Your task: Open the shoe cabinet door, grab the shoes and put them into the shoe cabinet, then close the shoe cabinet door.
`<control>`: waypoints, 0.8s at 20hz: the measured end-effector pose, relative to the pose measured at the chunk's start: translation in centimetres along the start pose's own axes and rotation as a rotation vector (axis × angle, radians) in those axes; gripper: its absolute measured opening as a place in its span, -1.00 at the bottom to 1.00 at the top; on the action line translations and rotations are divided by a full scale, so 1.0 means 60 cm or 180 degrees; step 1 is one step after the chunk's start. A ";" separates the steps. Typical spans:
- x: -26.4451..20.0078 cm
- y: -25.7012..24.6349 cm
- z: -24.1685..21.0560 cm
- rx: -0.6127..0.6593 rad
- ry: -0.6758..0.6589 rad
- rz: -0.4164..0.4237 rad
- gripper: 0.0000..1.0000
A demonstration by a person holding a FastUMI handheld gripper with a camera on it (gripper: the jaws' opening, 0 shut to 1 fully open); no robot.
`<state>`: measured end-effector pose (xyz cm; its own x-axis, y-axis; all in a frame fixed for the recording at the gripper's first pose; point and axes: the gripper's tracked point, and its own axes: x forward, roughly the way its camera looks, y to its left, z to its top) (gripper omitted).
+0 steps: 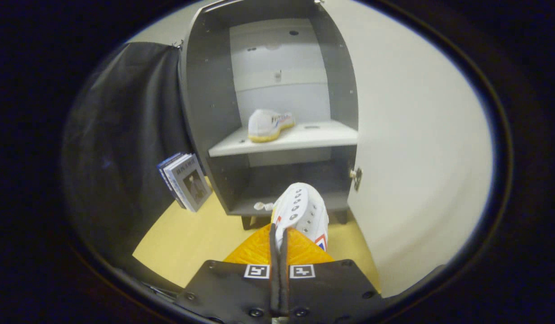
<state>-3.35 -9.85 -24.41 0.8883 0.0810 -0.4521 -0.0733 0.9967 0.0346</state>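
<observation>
A white lace-up canvas shoe [300,210] hangs clamped by its edge between the nearly closed fingers of the hand-held gripper [279,234], just before the open grey shoe cabinet [205,112], whose white shelf [322,135] carries the matching shoe [269,124].

books [186,180] leaning, yellow floor [191,240]
</observation>
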 end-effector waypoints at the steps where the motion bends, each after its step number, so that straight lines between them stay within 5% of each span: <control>1: -0.003 -0.003 0.029 -0.0027 -0.0071 -0.0012 -0.96; 8: 0.041 -0.004 0.214 -0.0206 -0.0536 -0.0169 -0.96; 16: 0.232 -0.044 0.334 -0.0355 -0.0612 -0.0515 -0.96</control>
<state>18.29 -11.32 -12.96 0.9615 -0.0696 -0.2659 0.0365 0.9912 -0.1275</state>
